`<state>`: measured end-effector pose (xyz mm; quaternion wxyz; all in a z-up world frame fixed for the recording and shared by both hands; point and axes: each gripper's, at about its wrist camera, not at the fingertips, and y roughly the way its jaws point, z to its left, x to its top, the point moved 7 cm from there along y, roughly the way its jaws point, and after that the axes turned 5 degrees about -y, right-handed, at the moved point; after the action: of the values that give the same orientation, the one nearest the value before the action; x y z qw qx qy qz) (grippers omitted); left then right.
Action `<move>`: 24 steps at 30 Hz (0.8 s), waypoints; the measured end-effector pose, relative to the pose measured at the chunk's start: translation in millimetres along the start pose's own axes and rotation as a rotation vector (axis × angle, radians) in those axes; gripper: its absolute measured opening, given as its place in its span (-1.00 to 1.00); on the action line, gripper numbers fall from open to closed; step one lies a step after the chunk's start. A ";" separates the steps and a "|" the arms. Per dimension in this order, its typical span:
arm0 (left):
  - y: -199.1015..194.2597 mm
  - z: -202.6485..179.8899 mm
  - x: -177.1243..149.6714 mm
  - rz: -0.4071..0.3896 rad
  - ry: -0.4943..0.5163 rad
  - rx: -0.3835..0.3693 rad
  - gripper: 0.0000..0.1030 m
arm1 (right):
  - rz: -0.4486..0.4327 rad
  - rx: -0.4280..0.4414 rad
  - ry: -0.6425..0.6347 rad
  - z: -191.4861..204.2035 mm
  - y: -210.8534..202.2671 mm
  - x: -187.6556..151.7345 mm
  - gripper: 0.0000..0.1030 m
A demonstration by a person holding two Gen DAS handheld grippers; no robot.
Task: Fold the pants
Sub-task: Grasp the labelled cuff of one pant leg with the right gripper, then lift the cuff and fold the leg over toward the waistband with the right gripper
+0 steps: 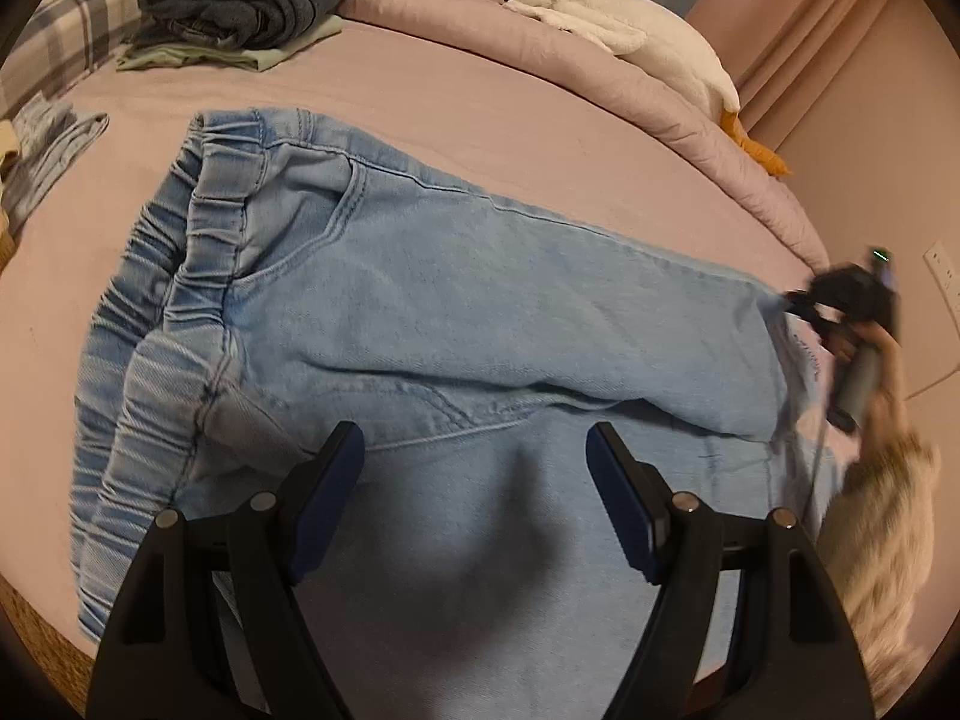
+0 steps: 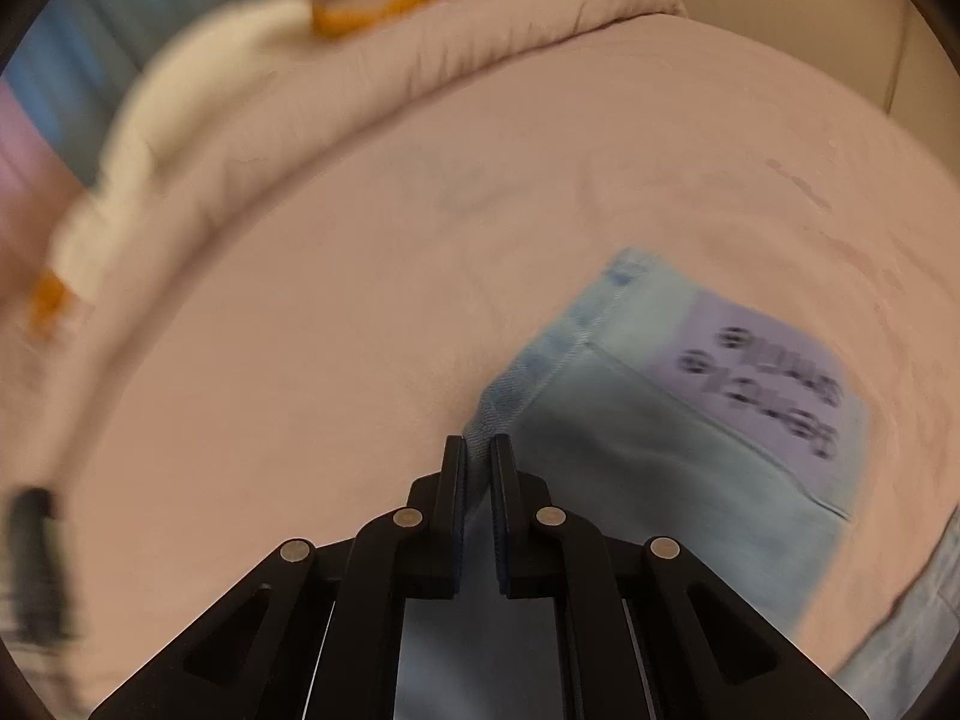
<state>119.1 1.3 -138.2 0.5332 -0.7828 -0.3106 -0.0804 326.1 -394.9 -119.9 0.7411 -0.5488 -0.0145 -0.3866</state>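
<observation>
Light blue denim pants (image 1: 456,324) lie on the pink bed sheet (image 1: 456,114), waistband at the left, legs folded one over the other and running right. My left gripper (image 1: 474,450) is open and empty, just above the pants near the crotch seam. My right gripper (image 2: 478,450) is shut on the hem end of a pant leg (image 2: 630,420), which hangs beside it with a lilac printed label (image 2: 774,384). It also shows in the left wrist view (image 1: 798,300) at the pants' far right end, held by a hand.
A stack of folded dark and green clothes (image 1: 240,6) sits at the back left. A white plush goose (image 1: 606,12) lies on the rolled pink duvet (image 1: 660,96) along the far edge. More garments (image 1: 48,150) lie at the left edge. The bed's wooden edge (image 1: 36,648) is at the lower left.
</observation>
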 end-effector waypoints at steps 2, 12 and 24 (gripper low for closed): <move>-5.0 -5.3 0.5 -0.006 -0.011 -0.023 0.47 | -0.083 0.104 0.012 -4.1 -52.9 -8.9 -0.86; -9.5 -41.1 25.2 -0.038 0.000 -0.118 0.47 | -0.155 0.217 0.234 -107.1 -119.0 -136.7 -0.86; 67.6 -69.9 75.4 0.124 -0.038 -0.048 0.47 | -0.081 0.180 0.223 -123.6 -75.3 -133.3 -0.86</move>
<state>232.1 -46.5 -127.6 0.5122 -0.8145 -0.2696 -0.0397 138.6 -430.0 -168.0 0.7682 -0.4326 0.0110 -0.4719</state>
